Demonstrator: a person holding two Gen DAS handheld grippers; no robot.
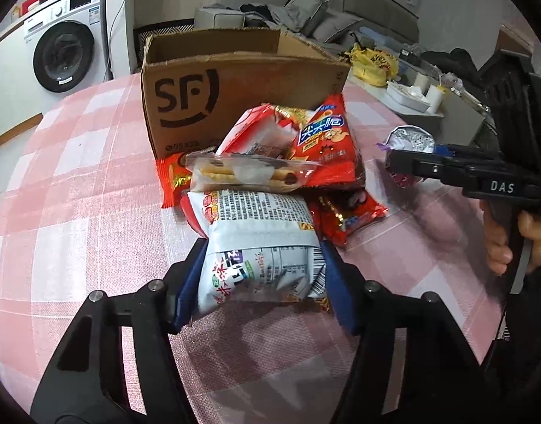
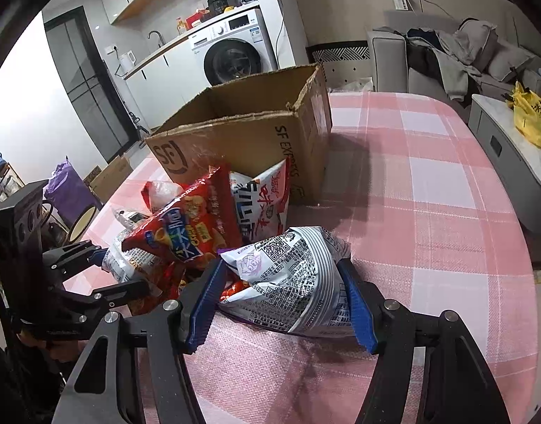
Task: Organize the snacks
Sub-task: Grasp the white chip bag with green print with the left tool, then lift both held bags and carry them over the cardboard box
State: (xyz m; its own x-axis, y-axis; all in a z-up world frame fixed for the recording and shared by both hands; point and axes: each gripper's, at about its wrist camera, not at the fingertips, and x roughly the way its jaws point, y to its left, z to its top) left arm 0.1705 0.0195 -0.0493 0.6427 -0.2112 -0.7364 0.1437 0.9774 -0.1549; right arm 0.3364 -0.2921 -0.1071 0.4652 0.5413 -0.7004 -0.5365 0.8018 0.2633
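The white snack bag [image 1: 259, 243] at the near end of the snack pile [image 1: 270, 162] is seen in the lower centre of the left wrist view, its long axis running away from the camera, up the frame, toward the cardboard box [image 1: 213, 81]. Its near end is lodged between the blue pads of the left gripper [image 1: 261, 282], which press its two sides; the film is pinched in there, so the bag is judged to be gripped.

In the right wrist view a second white bag with a QR code [image 2: 291, 275] lies at lower centre, crosswise between the blue pads of the right gripper [image 2: 282, 300]. Both pads are set against its ends, and it is taken as gripped as well.

The box stands open-topped directly behind the pile in both views: upper centre in the left view, centre and slightly left in the right. Each held bag is therefore separated from the opening only by the remaining packets and the front wall of the box. A lift above that wall, then a carry up-frame, is judged to be needed. Neither hand can be called clearly nearer to the opening.

The pink checked tablecloth [image 2: 429, 212] is bare to the right of the pile.
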